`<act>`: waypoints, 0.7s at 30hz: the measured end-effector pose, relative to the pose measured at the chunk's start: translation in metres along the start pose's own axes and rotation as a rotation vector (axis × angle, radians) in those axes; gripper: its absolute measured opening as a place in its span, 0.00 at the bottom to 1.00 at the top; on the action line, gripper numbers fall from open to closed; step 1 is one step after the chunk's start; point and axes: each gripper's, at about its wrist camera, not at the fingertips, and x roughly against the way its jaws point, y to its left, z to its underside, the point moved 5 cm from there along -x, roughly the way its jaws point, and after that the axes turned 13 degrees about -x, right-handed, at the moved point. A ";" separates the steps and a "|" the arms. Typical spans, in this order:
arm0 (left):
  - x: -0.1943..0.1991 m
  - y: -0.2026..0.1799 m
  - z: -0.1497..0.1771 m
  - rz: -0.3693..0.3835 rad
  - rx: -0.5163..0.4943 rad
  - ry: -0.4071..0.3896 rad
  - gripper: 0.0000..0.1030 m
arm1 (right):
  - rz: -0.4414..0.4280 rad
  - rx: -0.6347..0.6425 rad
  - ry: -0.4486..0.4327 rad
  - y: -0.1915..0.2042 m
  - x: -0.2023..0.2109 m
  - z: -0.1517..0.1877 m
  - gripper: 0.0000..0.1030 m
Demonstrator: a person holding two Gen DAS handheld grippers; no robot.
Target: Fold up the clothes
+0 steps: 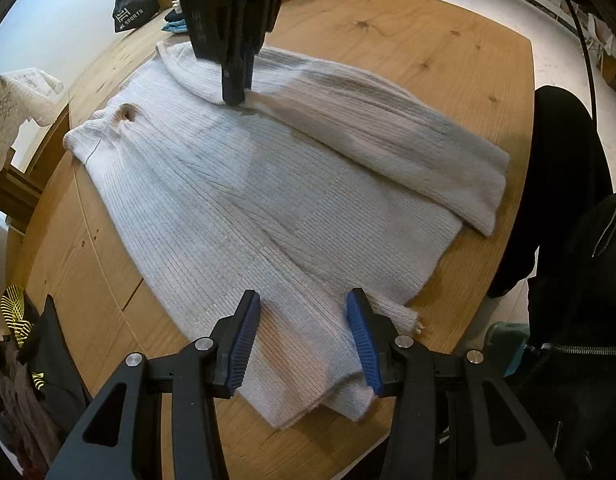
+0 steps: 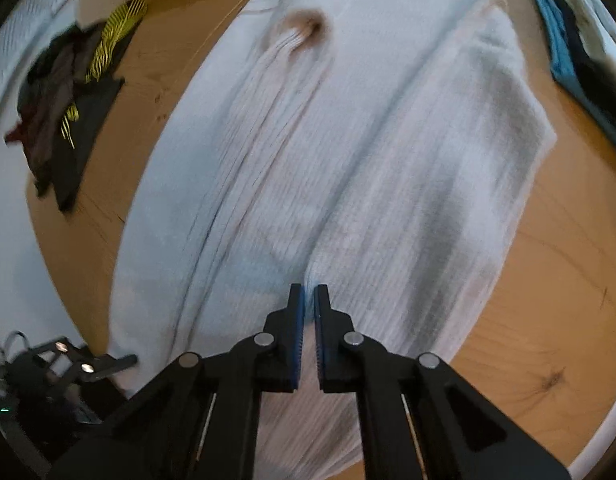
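A white ribbed knit sweater (image 1: 267, 184) lies flat on the round wooden table (image 1: 428, 32), with one sleeve folded across its body. My left gripper (image 1: 303, 296) is open over the near edge of the sweater, and flat fabric lies between its blue pads without being pinched. In the left wrist view my right gripper (image 1: 237, 96) points down onto the far part of the sweater. Its jaws are shut on a ridge of the knit where the folded sleeve begins. The right wrist view shows that gripper (image 2: 309, 290) shut, with a fold of sweater (image 2: 348, 140) running up from its tips.
A pile of dark clothes with yellow stripes (image 1: 19, 320) (image 2: 67, 100) sits at one table edge. Blue folded clothes (image 2: 564, 52) and a black sports bag (image 1: 133, 12) lie at the far side. A person in black (image 1: 568, 240) stands at the right edge.
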 end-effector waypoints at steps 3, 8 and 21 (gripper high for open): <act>0.000 -0.001 0.000 0.004 0.001 -0.005 0.42 | -0.045 -0.034 -0.036 -0.004 0.018 -0.010 0.04; 0.000 -0.002 -0.001 0.009 0.000 -0.010 0.42 | -0.076 -0.068 -0.094 -0.007 0.027 -0.056 0.03; -0.002 0.000 0.000 0.027 0.000 -0.038 0.42 | 0.151 0.047 -0.002 0.002 0.015 0.027 0.31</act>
